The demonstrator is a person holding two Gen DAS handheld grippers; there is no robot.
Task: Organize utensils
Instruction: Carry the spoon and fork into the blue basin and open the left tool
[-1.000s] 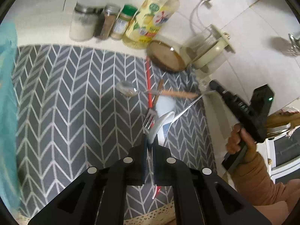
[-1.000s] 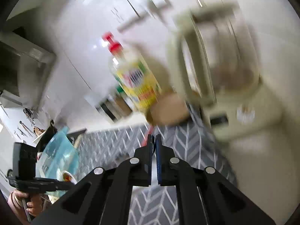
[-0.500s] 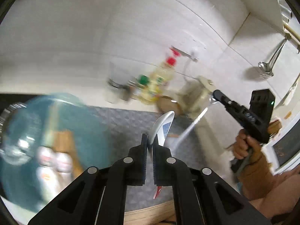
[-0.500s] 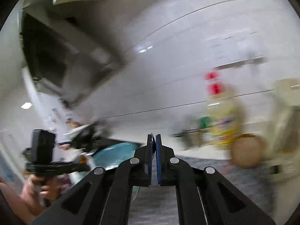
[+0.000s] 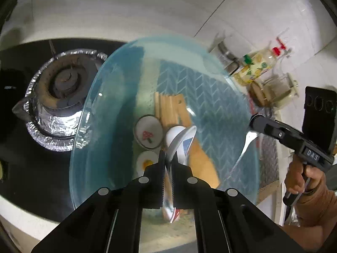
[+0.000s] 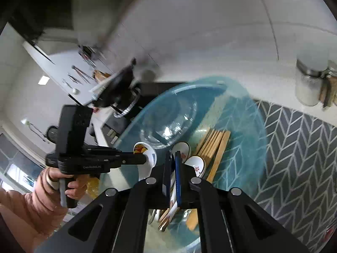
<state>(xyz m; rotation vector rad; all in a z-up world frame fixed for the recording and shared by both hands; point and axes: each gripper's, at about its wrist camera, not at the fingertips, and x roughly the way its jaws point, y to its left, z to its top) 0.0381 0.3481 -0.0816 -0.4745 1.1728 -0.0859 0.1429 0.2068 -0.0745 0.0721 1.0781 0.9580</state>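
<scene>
The stove (image 5: 61,97) lies at the left of the counter, its burner ringed in foil; the chevron mat (image 6: 299,154) lies to the right, with jars (image 6: 309,82) against the wall behind.

Between them stands the blue bowl (image 5: 101,147), translucent, which fills the middle of both views. It already holds several ceramic spoons (image 5: 148,135) and wooden pieces (image 5: 170,109) laid flat. A smaller clear bowl (image 6: 168,120) appears through or behind its far side; which one cannot be settled.

The left gripper (image 5: 167,162) is over the bowl with its jaws clamped on a white spoon (image 5: 183,135), bowl end forward and the handle running back between the fingers. The spoon is held above the others and is not seen to touch them.

The right gripper (image 5: 256,121) reaches in over the bowl's right rim and grips a metal utensil (image 5: 245,147) by one end, the rest hanging down into the bowl. From its own camera the jaws stand almost together, with only a thin edge between them.

Judgement: the step in hand is depositing, both tools having arrived at the bowl loaded. The next move calls for lowering each piece among those of its kind, then parting the jaws and withdrawing upward. Releasing the ceramic spoon from height risks chipping, and the two tools are near enough to foul each other.
</scene>
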